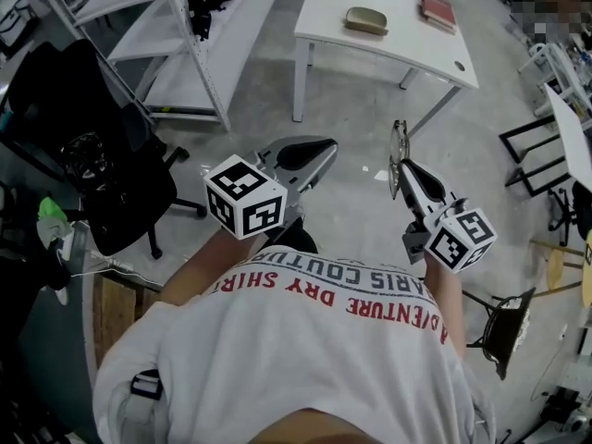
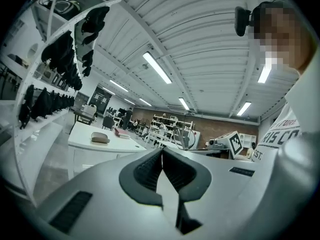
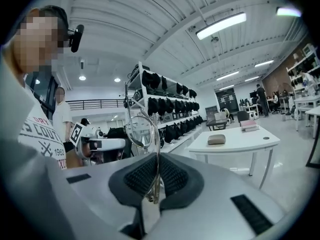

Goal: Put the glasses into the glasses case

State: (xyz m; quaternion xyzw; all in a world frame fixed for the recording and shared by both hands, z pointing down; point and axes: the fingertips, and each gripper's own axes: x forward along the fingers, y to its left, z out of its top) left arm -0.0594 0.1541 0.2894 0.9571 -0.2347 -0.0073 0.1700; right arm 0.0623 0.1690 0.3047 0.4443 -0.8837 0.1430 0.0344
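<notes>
white table [image 1: 407, 49] bearing red book [image 1: 437, 9]; black office chair [image 1: 69, 128] near shelving rack [image 1: 176, 81]

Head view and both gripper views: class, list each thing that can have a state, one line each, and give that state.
glasses: held upright, out of the case
glasses case: closed, on the white table
left gripper: shut, empty
right gripper: shut on the glasses
</notes>
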